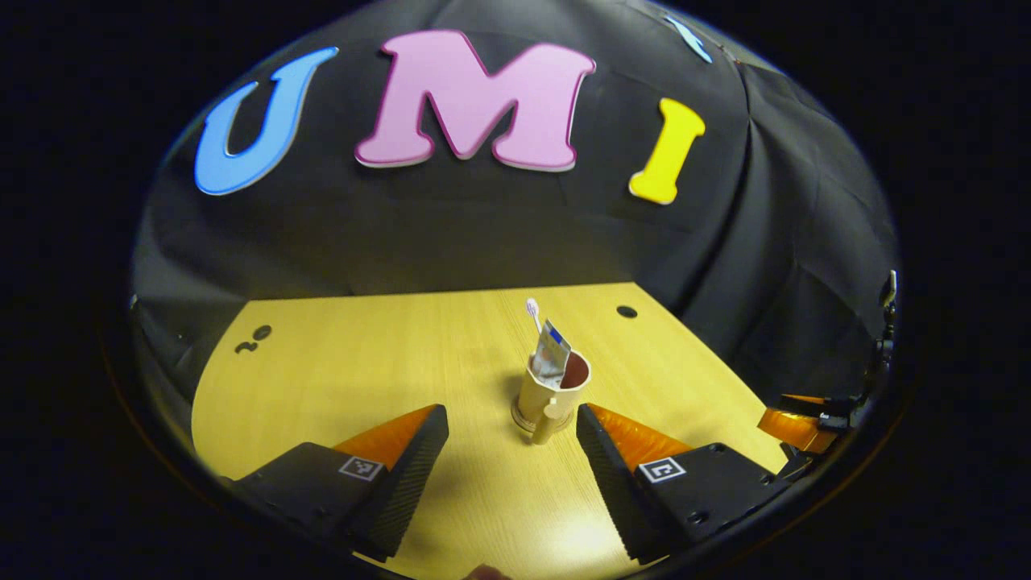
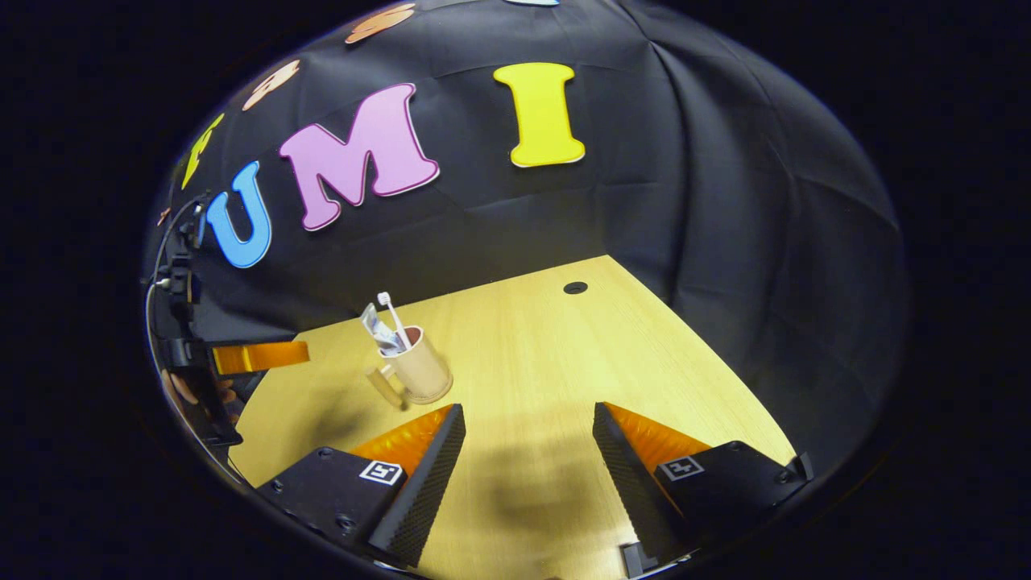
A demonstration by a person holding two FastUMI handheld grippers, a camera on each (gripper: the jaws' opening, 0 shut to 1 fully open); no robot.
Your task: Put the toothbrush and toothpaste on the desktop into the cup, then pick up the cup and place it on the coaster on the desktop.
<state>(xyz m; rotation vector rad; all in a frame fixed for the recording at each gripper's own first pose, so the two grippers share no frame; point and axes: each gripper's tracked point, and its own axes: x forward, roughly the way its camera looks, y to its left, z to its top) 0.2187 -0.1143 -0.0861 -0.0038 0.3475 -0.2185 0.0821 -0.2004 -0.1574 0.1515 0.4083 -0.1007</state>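
So the cup is sitting upright on the wooden desktop, and it looks like it's on the round coaster, you can just see a brownish disc poking out under its base, though it's small enough that I wouldn't swear to it. The toothbrush and the toothpaste tube are both standing in the cup, brush head up. The cup's handle points back toward the left gripper, which has its fingers spread wide apart on either side of the cup, not touching it. In the right gripper view, the right gripper is also wide open over bare desktop, with the cup off to its left. There's a dark hole near the desk's far edge.
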